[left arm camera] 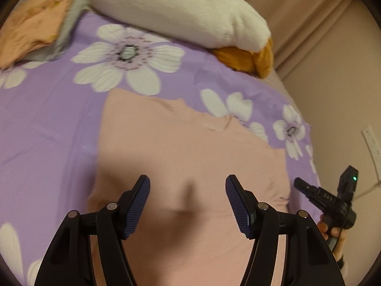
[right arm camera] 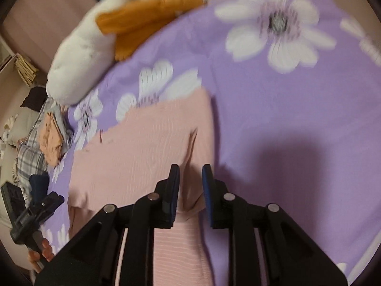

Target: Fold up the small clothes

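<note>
The left gripper (left arm camera: 188, 186) hangs over the pink garment (left arm camera: 190, 147), its jaws wide apart and empty. The right gripper (right arm camera: 190, 174) has its jaws partly apart astride a raised fold at the garment's edge. The garment lies flat on the purple flowered bedsheet (left arm camera: 47, 124). Beyond it rests a white plush toy (left arm camera: 181, 9).

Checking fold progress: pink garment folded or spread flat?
Partly folded: pink garment has its right edge doubled over into a ridge between the right gripper jaws; the rest lies flat.

A home bedroom: a bed with purple floral sheet (left arm camera: 59, 124) (big white blooms) and plush toy (left arm camera: 181, 9)
</note>
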`<state>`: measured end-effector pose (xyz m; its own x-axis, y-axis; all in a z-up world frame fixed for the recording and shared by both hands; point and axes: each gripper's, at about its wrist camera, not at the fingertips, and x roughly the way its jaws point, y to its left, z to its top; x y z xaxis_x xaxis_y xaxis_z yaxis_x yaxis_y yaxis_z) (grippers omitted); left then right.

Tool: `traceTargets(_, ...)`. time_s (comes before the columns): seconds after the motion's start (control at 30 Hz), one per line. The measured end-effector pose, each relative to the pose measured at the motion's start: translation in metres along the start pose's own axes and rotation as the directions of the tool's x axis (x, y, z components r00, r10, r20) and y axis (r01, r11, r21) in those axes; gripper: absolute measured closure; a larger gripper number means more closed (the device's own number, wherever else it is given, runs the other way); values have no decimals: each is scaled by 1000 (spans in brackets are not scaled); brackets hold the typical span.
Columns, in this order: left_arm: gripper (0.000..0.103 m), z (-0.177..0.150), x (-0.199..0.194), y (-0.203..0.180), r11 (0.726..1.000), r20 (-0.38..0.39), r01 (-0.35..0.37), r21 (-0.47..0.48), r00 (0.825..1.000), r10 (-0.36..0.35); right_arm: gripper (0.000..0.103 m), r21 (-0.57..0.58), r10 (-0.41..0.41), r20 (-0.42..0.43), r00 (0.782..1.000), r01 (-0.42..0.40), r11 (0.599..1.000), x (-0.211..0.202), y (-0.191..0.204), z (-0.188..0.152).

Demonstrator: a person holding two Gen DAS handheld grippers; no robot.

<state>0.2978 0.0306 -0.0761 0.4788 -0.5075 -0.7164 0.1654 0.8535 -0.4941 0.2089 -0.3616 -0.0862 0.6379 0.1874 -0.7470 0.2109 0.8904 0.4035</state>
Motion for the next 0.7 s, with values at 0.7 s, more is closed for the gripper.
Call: traceTargets(0.7,36,-33,-35,68,991,-7,30,-130,1000,-31,64,-87,156,-69,985,-162,983,-16,10,-46)
